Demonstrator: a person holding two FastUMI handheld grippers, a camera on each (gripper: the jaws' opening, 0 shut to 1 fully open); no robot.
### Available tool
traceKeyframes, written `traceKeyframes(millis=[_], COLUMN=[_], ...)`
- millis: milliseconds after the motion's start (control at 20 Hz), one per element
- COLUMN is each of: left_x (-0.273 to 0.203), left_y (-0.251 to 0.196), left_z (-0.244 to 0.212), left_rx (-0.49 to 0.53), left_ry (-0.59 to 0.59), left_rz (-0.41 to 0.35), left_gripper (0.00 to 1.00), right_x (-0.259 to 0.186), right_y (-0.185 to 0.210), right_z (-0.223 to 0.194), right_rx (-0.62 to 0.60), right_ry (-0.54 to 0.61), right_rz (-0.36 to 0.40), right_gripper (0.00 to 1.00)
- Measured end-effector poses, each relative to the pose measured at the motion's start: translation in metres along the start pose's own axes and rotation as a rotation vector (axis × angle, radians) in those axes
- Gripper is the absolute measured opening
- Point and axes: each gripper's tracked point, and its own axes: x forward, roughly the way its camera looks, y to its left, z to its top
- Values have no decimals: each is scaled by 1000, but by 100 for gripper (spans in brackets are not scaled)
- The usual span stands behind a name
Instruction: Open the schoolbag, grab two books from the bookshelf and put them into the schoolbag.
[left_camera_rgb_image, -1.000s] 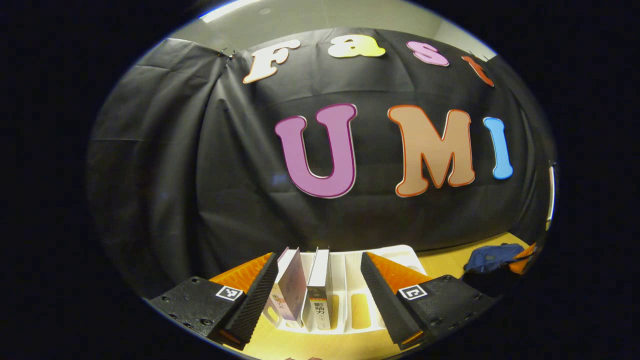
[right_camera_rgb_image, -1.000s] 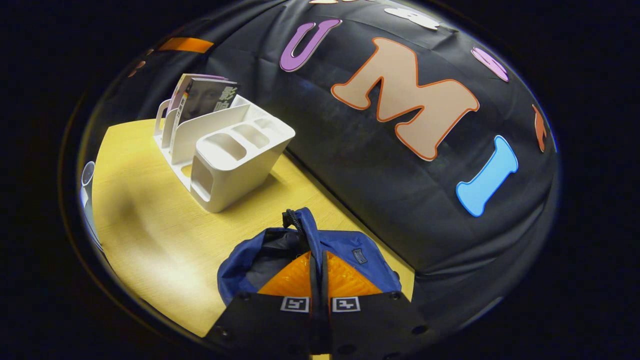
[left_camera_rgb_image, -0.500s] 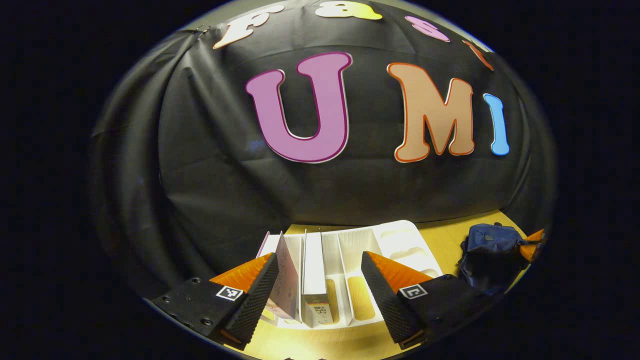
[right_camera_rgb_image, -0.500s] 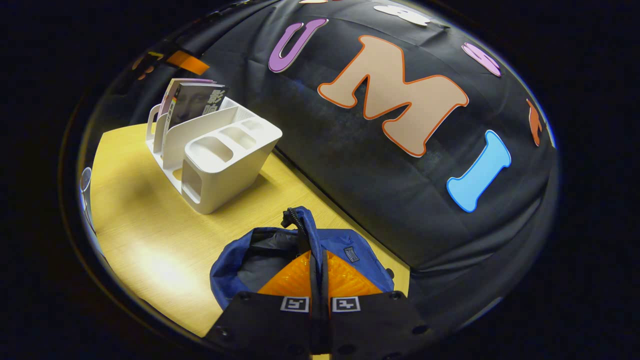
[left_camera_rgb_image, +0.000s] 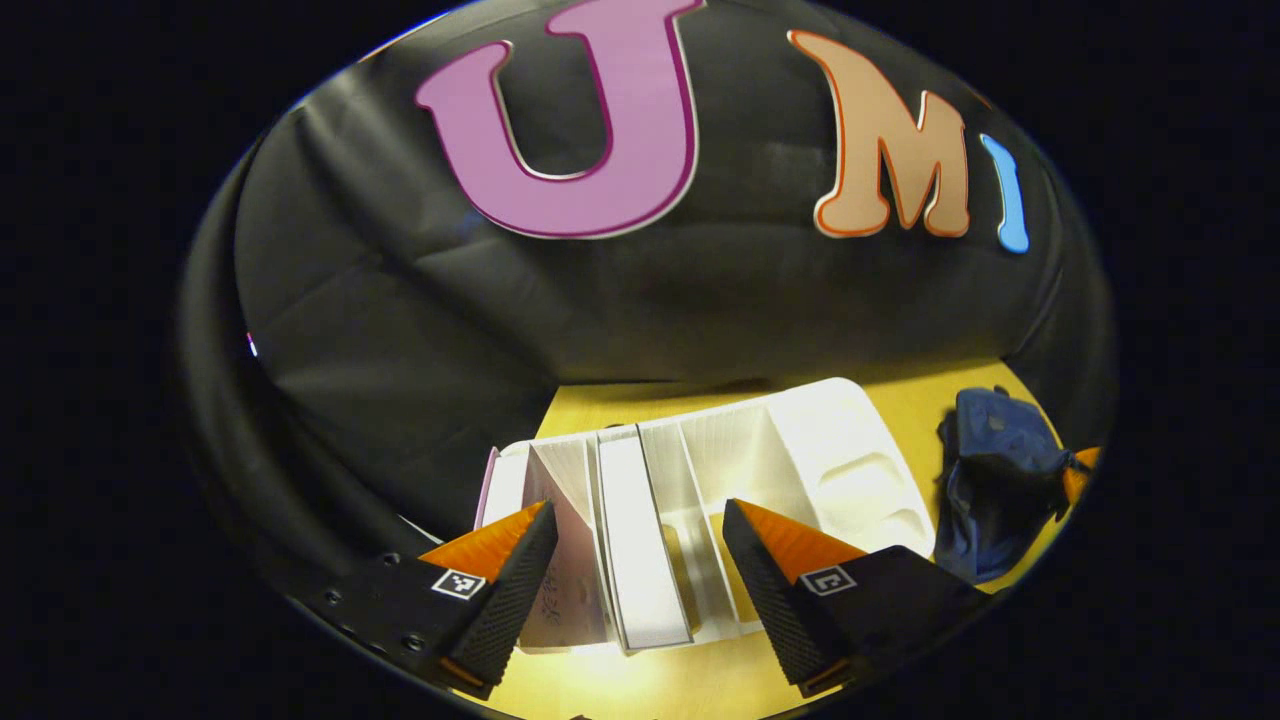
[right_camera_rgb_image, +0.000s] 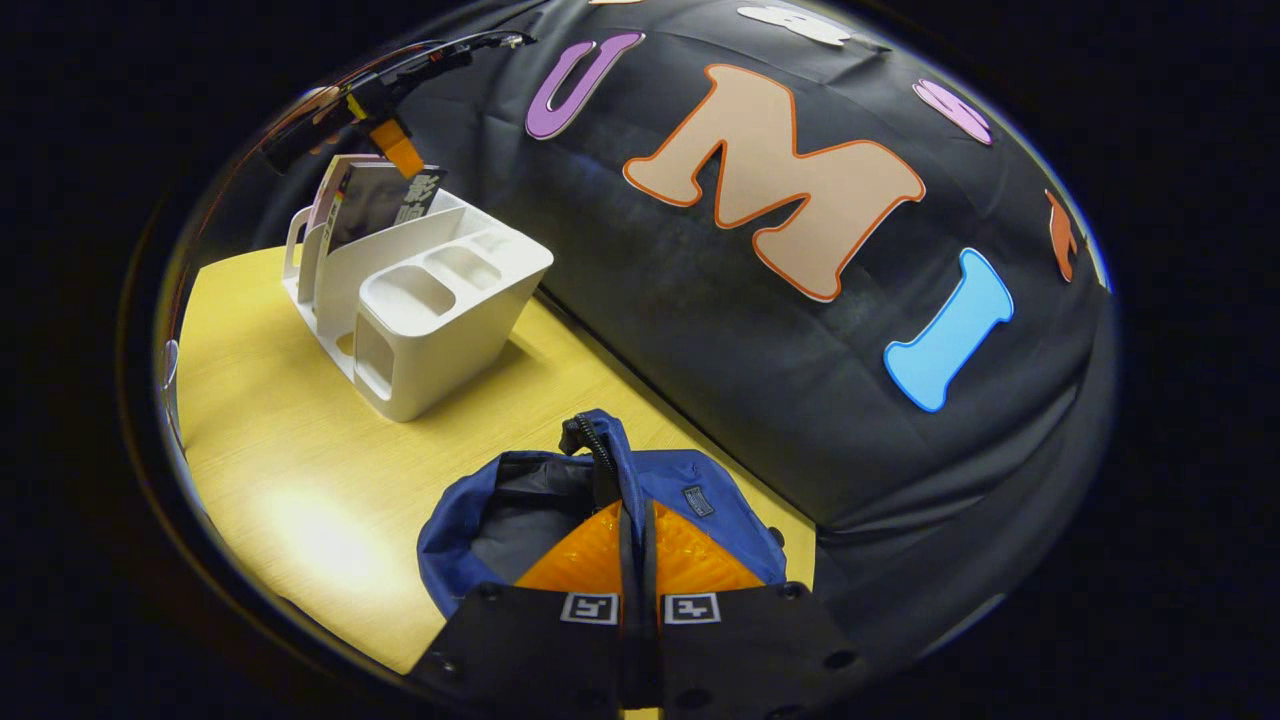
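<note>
A yellow wood-grain table (right_camera_rgb_image: 290, 470) carries everything. At its far end stands the white plastic bookshelf (left_camera_rgb_image: 790, 450), a slotted rack with recessed cups at one end. Nearer the right gripper lies the blue fabric schoolbag (right_camera_rgb_image: 670, 490), slumped, its mouth gaping to show a grey lining, a dark zipper running up the raised edge. Two books stand upright in adjoining slots at the rack's end: a white-spined book (left_camera_rgb_image: 640, 540) and, beside it, a thinner pink-covered book (left_camera_rgb_image: 565, 560). The left gripper (left_camera_rgb_image: 640, 580) hovers above them, fingers spread wide, straddling both. The right gripper (right_camera_rgb_image: 632, 540) is pressed together, pinching the schoolbag's opened rim.
</note>
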Motion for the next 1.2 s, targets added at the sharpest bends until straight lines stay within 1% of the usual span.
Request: traceKeyframes(millis=[50, 100, 200, 250, 300, 350, 450, 550, 600, 650, 700, 800, 850, 1000, 1100, 1200], left_x=[4, 9, 17, 21, 24, 25, 28, 26, 24, 24, 25, 22, 28, 14, 9, 1], left_y=[1, -1, -2, -4, -5, -2, 3, 2, 2, -1, -2, -13, -16, -15, -10, -8], left_z=[-3, -7, -19, -25, -33, -36, -34, -38, -37, -36, -38, -37, -39, -34, -25, -16], left_rx=[7, 11, 3, -1, -4, -2, 5, 11, 11, 13, 15, -1, -21, -50, -49, -47], left_ry=[18, 39, 91, 125, 151, 166, 167, 188, 195, 199, 212, 231, 236, 222, 174, 128], left_rz=[1, -5, -9, -16, -14, 3, 12, 13, 12, 8, 0, -51, -44, -29, -2, 7], left_gripper=[99, 94, 91, 92, 84, 80, 73, 58, 39, 42, 42, 40, 36, 32, 30, 29], right_x=[0, -1, 0, 0, 0, 0, 1, 1, 2, 2, 2, 3, 2, 3, 2, 2], right_y=[-1, -1, 0, 1, 1, 2, 3, 4, 5, 6, 6, 7, 8, 7, 6, 6], right_z=[-1, -2, -5, -7, -7, -8, -8, -7, -8, -7, -7, -7, -7, -6, -7, -8], right_rx=[-4, -5, -5, -4, -1, 0, -2, -5, -7, -9, -11, -12, -10, -4, -2, -2], right_ry=[3, 5, 9, 12, 13, 15, 14, 13, 11, 11, 10, 9, 8, 3, 0, -3], right_rz=[-4, -6, -8, -8, -7, -5, -3, 0, 2, 3, 4, 6, 7, 5, 4, 4], right_gripper=[3, 3, 3, 3, 3, 3, 3, 3, 3, 3, 3, 3, 3, 3, 3, 3])
